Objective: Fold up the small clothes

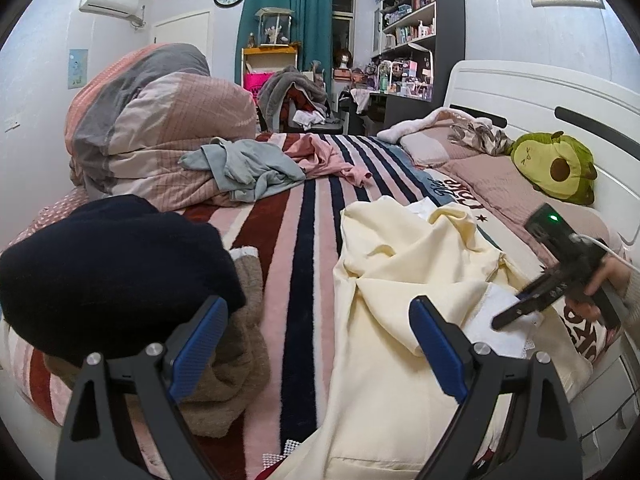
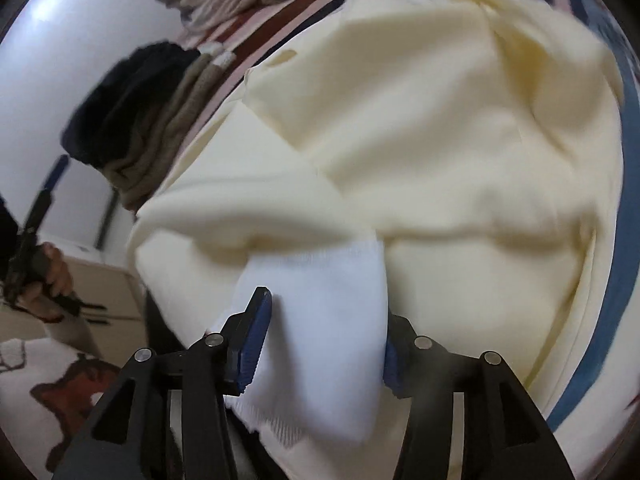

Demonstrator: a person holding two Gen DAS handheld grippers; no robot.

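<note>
- Left gripper (image 1: 318, 354): in my left wrist view its blue-padded jaws stand wide apart at the bottom of the frame, with nothing between them.
- Right gripper (image 2: 322, 344): in my right wrist view its jaws are partly apart, with a white knit cloth piece (image 2: 320, 300) lying between them. The left pad shows clear of the cloth; I cannot tell whether the right pad presses it.
- Cream-yellow soft garment (image 1: 404, 276): spread rumpled over the lower right of the left view, and fills most of the right view; the white piece lies on it.
- Black knit garment (image 1: 108, 272): bundled at lower left of the left view, on top of a brown ribbed knit garment (image 1: 232, 368).
- Striped pink, maroon and navy blanket (image 1: 298, 240): under all of these.
- Grey-blue crumpled garment (image 1: 248, 168) and pink crumpled garment (image 1: 324, 154): centre of the left view, well apart from the grippers.
- Green avocado plush toy (image 1: 554, 168): right of the left view.
</note>
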